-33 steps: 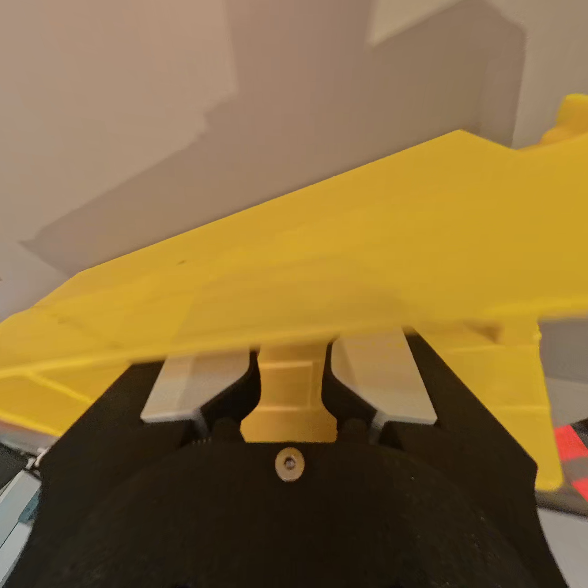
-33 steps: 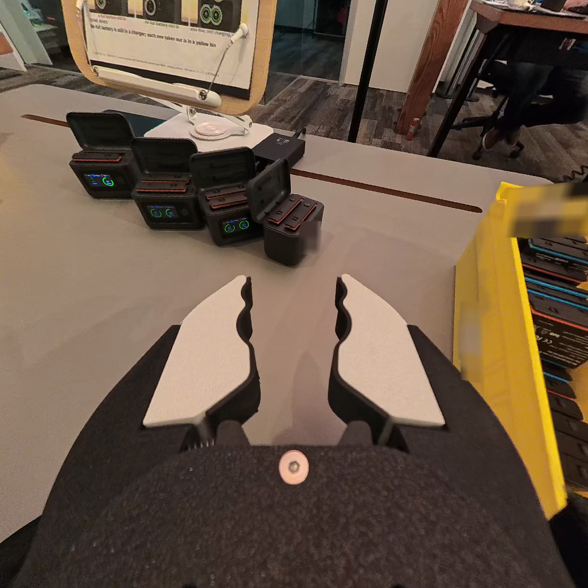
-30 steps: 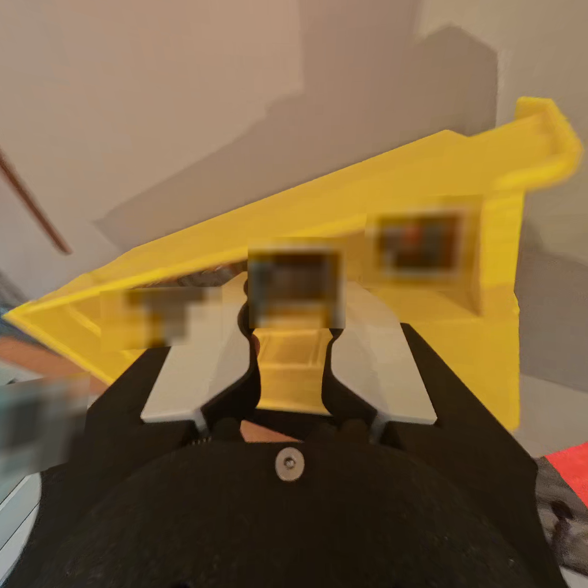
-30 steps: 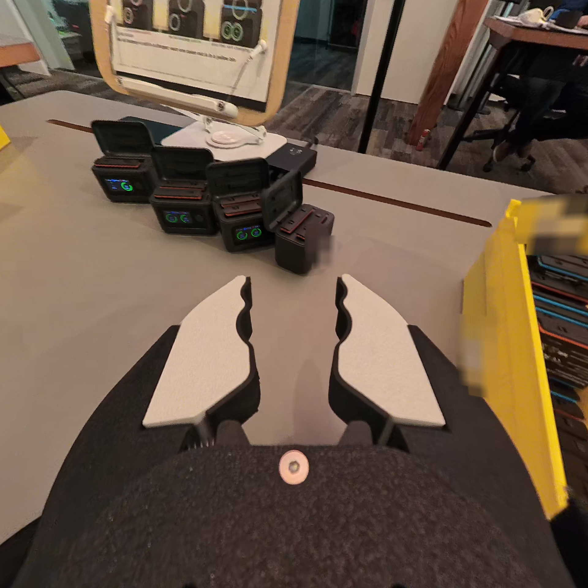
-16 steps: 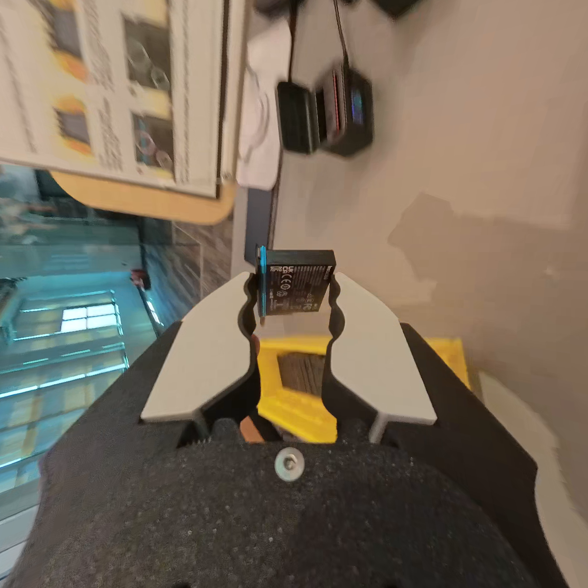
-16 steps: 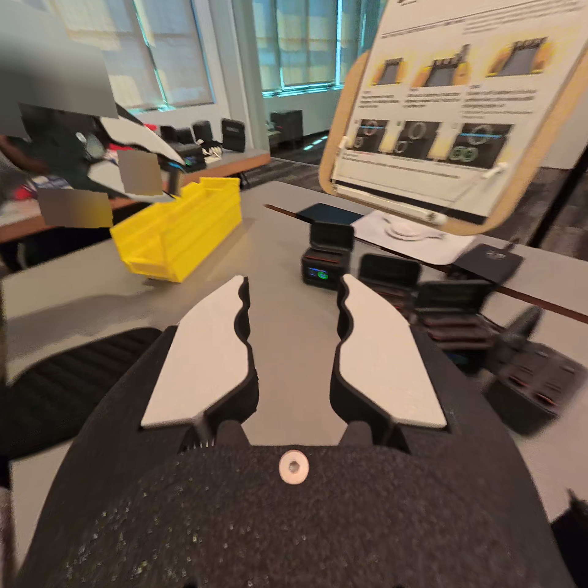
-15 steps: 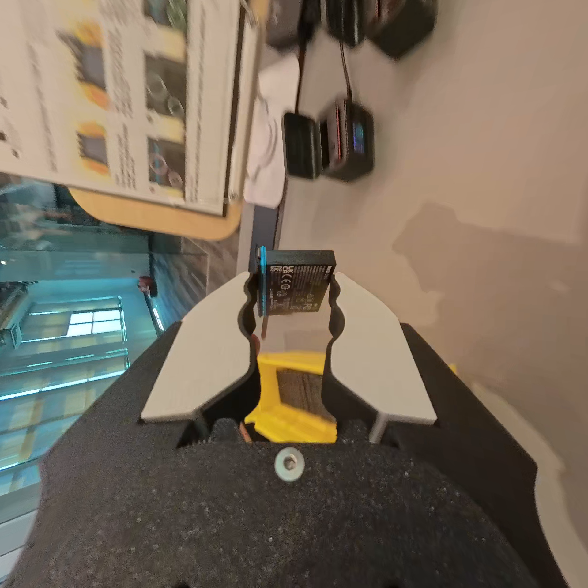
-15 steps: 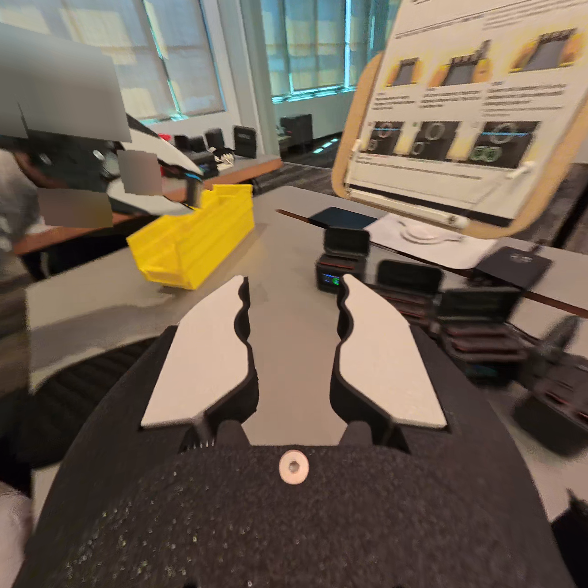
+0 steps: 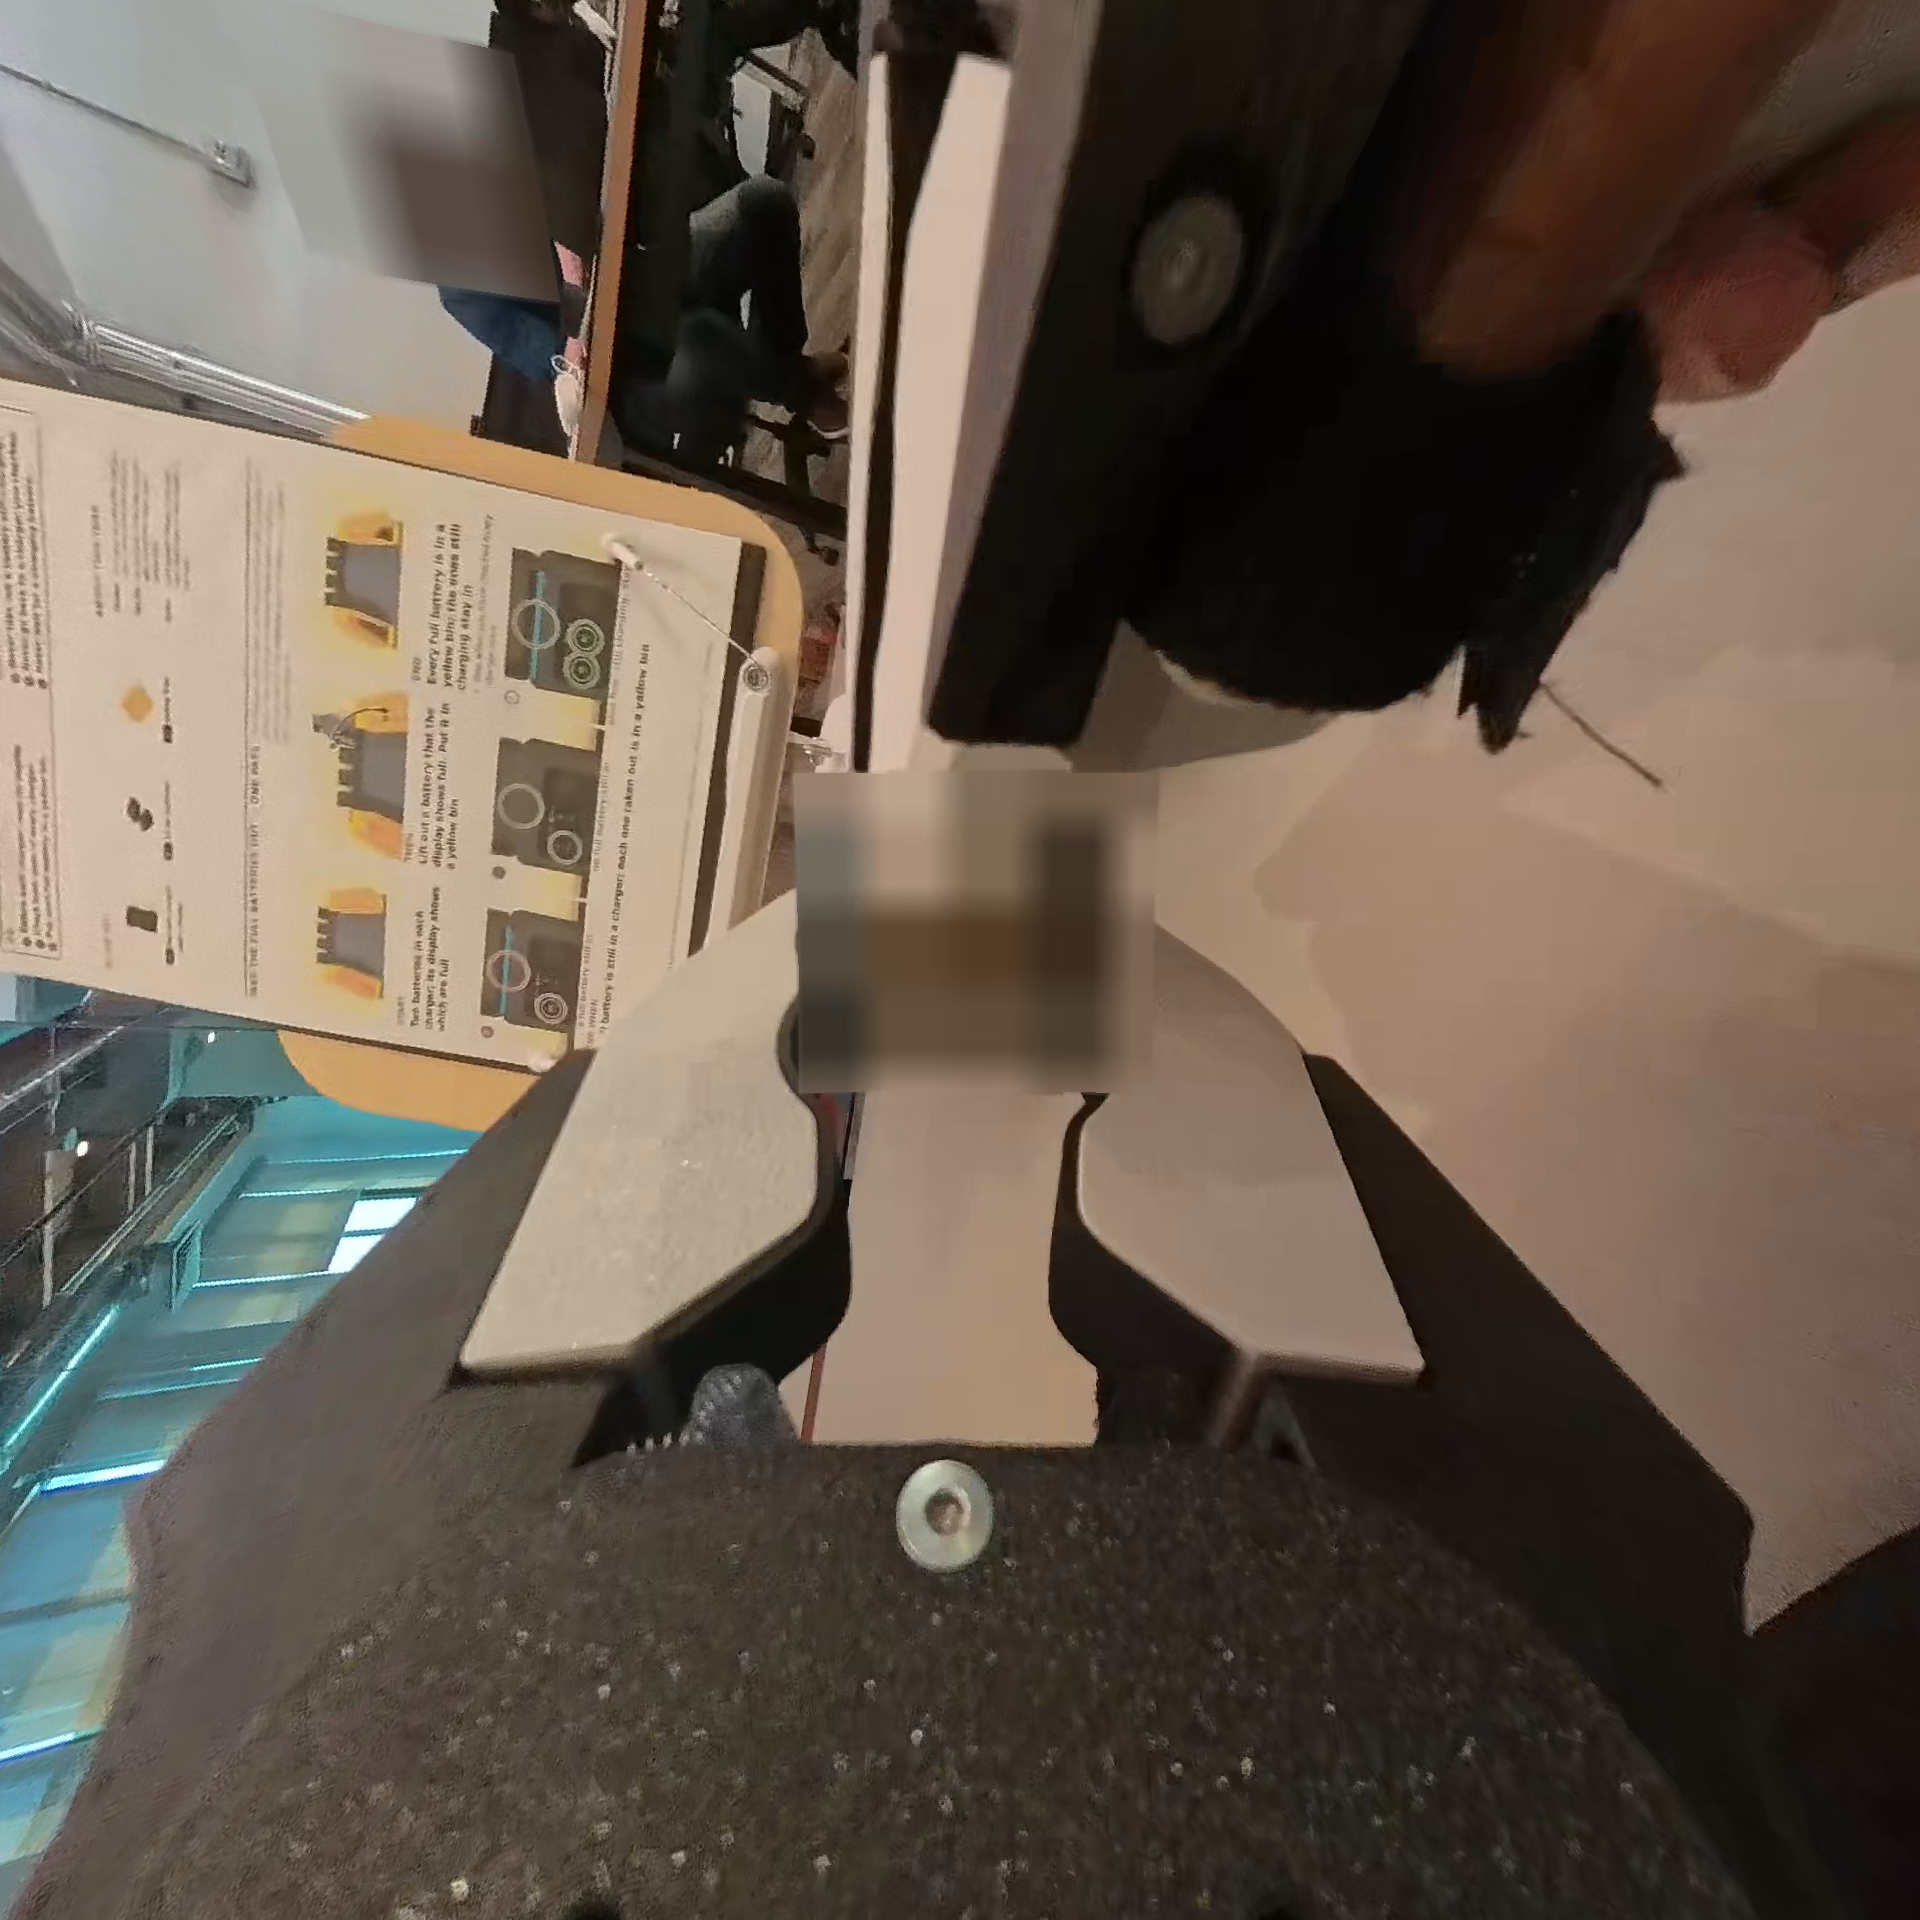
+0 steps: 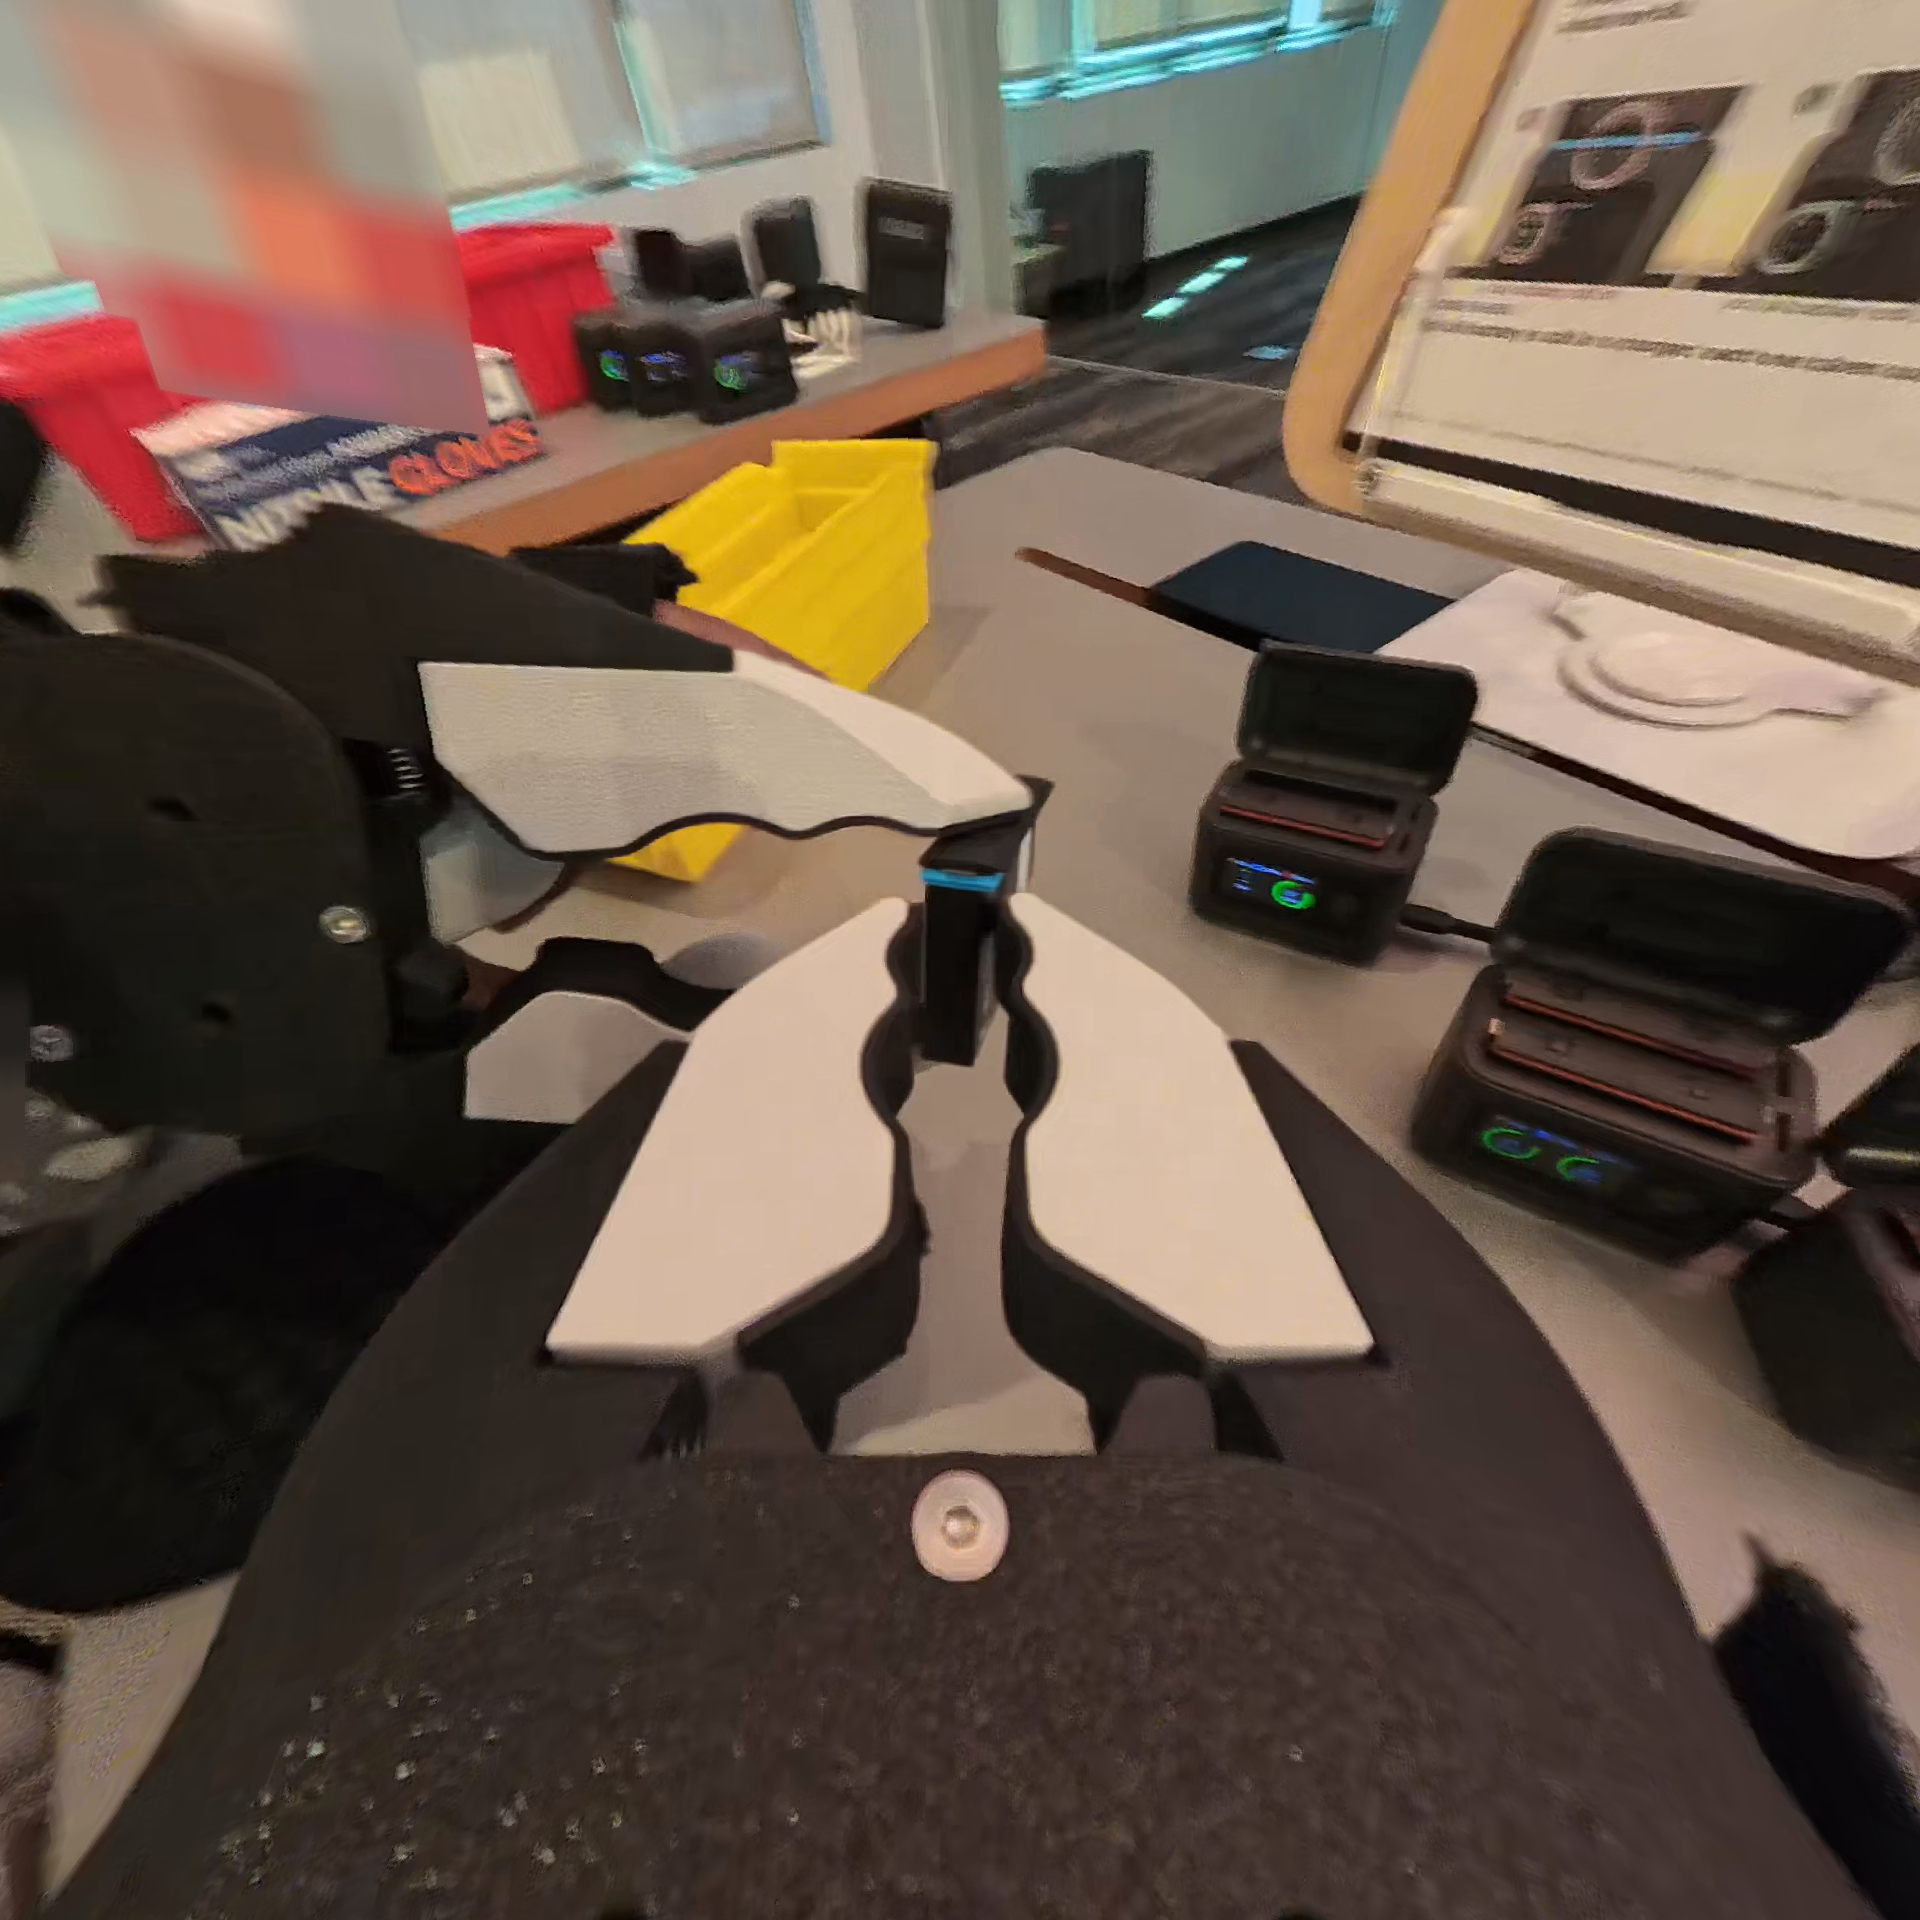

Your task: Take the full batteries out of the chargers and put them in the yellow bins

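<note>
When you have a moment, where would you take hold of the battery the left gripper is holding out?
Probably the battery's lower black body, across its broad flat faces, coming from below: the left gripper already pinches the blue-banded top, leaving only that end free.

The room is bright with soft light. In the right wrist view, daylight comes through the big windows (image 10: 623, 94) far at the back. The grey table top (image 10: 1091, 665) looks evenly lit, with soft shadows under the small black charger boxes with green glowing screens (image 10: 1314, 831). The far things look smeared, like the red plastic tubs (image 10: 540, 301) and the tan-framed white paper board (image 10: 1621, 301). Straight lines bend near the edges. In the left wrist view the same board (image 9: 395, 769) is sharp, but the dark gripper (image 9: 1247, 364) close to the camera is fuzzy.
</note>
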Tool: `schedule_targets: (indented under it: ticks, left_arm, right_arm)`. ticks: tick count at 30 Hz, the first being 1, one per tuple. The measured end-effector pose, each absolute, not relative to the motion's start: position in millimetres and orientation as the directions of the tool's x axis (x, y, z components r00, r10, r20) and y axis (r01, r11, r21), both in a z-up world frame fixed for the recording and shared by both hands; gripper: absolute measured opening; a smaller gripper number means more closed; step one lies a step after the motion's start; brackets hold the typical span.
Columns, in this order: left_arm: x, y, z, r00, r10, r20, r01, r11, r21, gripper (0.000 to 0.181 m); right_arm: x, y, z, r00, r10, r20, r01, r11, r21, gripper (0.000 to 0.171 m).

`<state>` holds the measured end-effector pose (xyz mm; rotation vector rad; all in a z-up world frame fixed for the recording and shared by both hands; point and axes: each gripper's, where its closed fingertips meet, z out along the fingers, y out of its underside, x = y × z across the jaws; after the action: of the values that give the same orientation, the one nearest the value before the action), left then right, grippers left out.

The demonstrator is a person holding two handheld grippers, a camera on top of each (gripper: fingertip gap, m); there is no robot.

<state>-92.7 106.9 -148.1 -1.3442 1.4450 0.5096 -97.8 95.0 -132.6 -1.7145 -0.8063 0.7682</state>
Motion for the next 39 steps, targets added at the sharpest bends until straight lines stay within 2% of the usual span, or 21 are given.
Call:
schedule_targets:
  ticks: [1, 6, 11, 14, 16, 18, 19, 25, 27, 28, 29, 34, 39]
  left_arm:
    - [-92, 107, -151, 0.173, -0.452, -0.875, -0.903, 0.282, -0.323, 0.043]
    - [-89, 102, -151, 0.175, -0.518, -0.837, -0.868, 0.319, -0.379, 0.052]
    - [-90, 85, -140, 0.174, -0.792, -0.585, -0.751, 0.278, -0.599, 0.047]
    - [-89, 75, -142, 0.105, -0.901, -0.422, -0.724, 0.221, -0.653, 0.040]
    - [-88, 68, -146, 0.032, -0.935, -0.353, -0.729, 0.220, -0.648, 0.035]
    - [-86, 66, -150, -0.014, -0.945, -0.327, -0.739, 0.230, -0.633, 0.017]
    - [-83, 65, -152, -0.030, -0.948, -0.318, -0.742, 0.234, -0.629, 0.015]
    - [-81, 73, -160, -0.060, -0.961, -0.271, -0.793, 0.211, -0.571, 0.015]
    - [-85, 89, -154, -0.031, -0.955, -0.294, -0.811, 0.196, -0.551, 0.015]
    - [-87, 99, -150, -0.004, -0.953, -0.303, -0.818, 0.177, -0.547, 0.015]
    - [-90, 109, -146, 0.031, -0.952, -0.306, -0.826, 0.148, -0.543, 0.015]
    - [-113, 177, -135, 0.217, -0.912, -0.347, -0.865, -0.015, -0.502, 0.015]
    - [-132, 228, -151, 0.314, -0.898, -0.309, -0.889, -0.164, -0.427, 0.015]
  right_arm:
    - [-96, 96, -136, 0.569, 0.819, -0.080, 0.166, -0.210, -0.964, 0.011]
    - [-85, 97, -142, 0.531, 0.847, -0.014, 0.225, -0.157, -0.962, 0.010]
    - [-77, 78, -136, 0.344, 0.926, 0.156, 0.296, 0.051, -0.954, 0.010]
    - [-76, 63, -131, 0.251, 0.941, 0.227, 0.290, 0.150, -0.945, 0.010]
    - [-75, 59, -132, 0.228, 0.944, 0.237, 0.292, 0.166, -0.942, 0.010]
    - [-74, 58, -137, 0.215, 0.946, 0.243, 0.305, 0.171, -0.937, 0.010]
    - [-73, 57, -140, 0.211, 0.947, 0.242, 0.310, 0.170, -0.935, 0.010]
    - [-66, 65, -151, 0.254, 0.940, 0.228, 0.312, 0.144, -0.939, 0.010]
    - [-59, 77, -147, 0.321, 0.919, 0.227, 0.305, 0.127, -0.944, 0.015]
    - [-54, 84, -144, 0.361, 0.905, 0.224, 0.293, 0.117, -0.949, 0.027]
    - [-47, 91, -140, 0.405, 0.888, 0.216, 0.277, 0.107, -0.955, 0.030]
    - [5, 131, -119, 0.677, 0.723, 0.139, 0.142, 0.057, -0.988, 0.035]
    - [50, 144, -117, 0.788, 0.614, 0.043, 0.053, 0.001, -0.999, 0.016]
